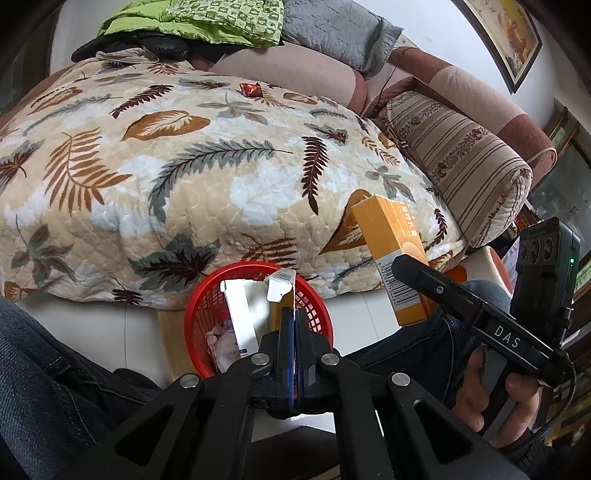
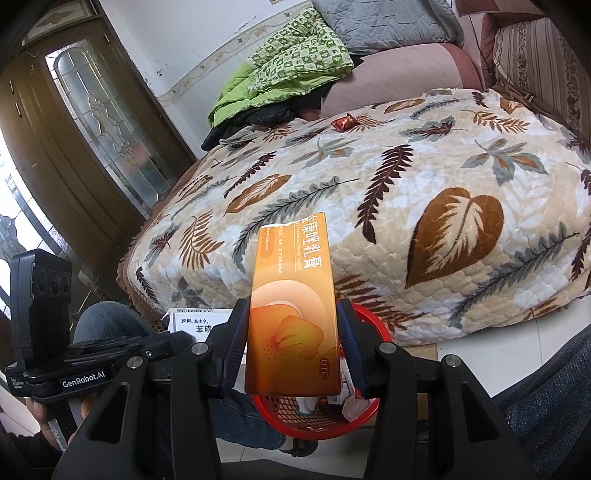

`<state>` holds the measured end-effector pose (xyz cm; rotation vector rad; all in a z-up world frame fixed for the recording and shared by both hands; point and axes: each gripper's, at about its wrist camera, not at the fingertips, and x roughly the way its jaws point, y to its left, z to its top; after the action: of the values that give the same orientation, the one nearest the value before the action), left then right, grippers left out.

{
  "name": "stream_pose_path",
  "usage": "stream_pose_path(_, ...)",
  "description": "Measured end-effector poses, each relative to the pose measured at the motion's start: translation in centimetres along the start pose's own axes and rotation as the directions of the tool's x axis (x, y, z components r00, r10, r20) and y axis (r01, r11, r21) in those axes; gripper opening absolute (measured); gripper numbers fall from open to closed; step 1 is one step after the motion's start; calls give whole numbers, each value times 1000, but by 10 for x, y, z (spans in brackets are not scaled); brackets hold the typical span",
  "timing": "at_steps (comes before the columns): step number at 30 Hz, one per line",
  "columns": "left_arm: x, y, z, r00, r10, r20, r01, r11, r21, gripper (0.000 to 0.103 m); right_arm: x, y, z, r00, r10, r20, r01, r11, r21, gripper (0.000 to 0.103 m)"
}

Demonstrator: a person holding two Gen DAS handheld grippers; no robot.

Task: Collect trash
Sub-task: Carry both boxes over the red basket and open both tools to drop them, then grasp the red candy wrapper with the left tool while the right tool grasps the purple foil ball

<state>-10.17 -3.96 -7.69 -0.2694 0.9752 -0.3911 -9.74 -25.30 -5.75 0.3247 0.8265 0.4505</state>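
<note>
Looking along the left gripper [image 1: 294, 317], its fingers are pinched together on the red basket [image 1: 207, 295]'s rim; a white box [image 1: 240, 314] and tissue lie inside, and a red wrapper [image 1: 250, 89] sits on the leaf-print blanket [image 1: 184, 166]. From the right wrist, the right gripper [image 2: 293, 343] clamps an orange box [image 2: 291, 306] above the basket [image 2: 365, 406].

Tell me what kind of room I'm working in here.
Most likely a home living room: a sofa under a leaf-print quilt, a framed picture on the wall, and a glass-paned wooden door.
</note>
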Motion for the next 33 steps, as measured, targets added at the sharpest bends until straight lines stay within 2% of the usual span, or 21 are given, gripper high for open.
stream_pose_path(10, 3, 1, -2, 1000, 3, -7, -3, 1000, -8, 0, 2, 2, -1, 1000, 5, -8, -5, 1000, 2, 47)
stream_pose_path(13, 11, 3, -4, 999, 6, -37, -6, 1000, -17, 0, 7, 2, -3, 1000, 12, -24, -12, 1000, 12, 48)
stream_pose_path(15, 16, 5, -5, 998, 0, -65, -2, 1000, -24, 1, 9, 0, -4, 999, 11, -34, -10, 1000, 24, 53)
stream_pose_path(16, 18, 6, -6, 997, -5, -75, 2, 1000, -30, 4, 9, -1, -5, 999, 17, -33, -15, 999, 36, 58)
stream_pose_path(18, 18, 6, -6, 997, -4, -77, 2, 1000, -30, 31, 7, -4, -4, 999, 19, -27, -18, 999, 50, 59)
stream_pose_path(21, 10, 4, -5, 999, 7, -42, -8, 1000, -20, 46, 5, -6, -3, 1000, 22, -23, -21, 998, 60, 59)
stream_pose_path(23, 7, 4, -2, 1000, 12, -27, -12, 1000, -24, 52, 5, -7, -2, 999, 29, -21, -28, 998, 60, 59)
stream_pose_path(28, 0, 10, 10, 1000, 31, -1, -31, 999, -38, 54, -1, -4, 5, 999, 49, -4, -49, 997, 56, 59)
stream_pose_path(33, -8, 15, 38, 999, 31, 40, -28, 998, -56, 61, -9, -5, 23, 997, 73, 24, -75, 996, 54, 60)
